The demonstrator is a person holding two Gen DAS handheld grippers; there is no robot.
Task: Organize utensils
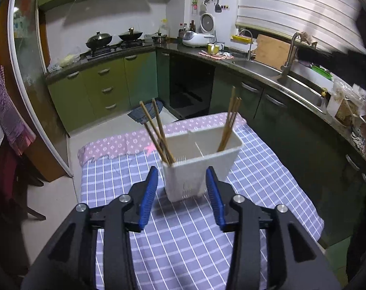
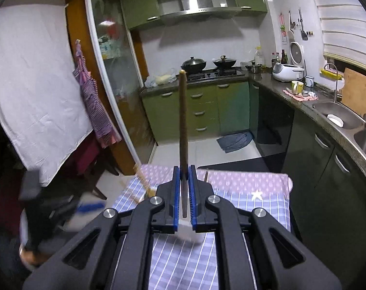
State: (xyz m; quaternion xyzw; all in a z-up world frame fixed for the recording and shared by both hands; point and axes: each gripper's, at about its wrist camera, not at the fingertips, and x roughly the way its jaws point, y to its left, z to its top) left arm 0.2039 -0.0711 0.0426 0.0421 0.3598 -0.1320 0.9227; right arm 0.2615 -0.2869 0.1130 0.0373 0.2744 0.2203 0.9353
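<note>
Black hand-held gripper [image 1: 181, 176], blue pads [image 1: 147, 197]

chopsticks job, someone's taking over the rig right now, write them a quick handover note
Left gripper: open, empty, just short of the white holder on the checked cloth.
Right gripper: shut on one dark chopstick, held upright above the table.
Done: two chopsticks lean in the holder's left compartment, a few more in the right.
Left: drop the held chopstick into the holder.

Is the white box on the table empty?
No, the white box has brown chopsticks leaning in its left part and more chopsticks standing in its right part.
</note>
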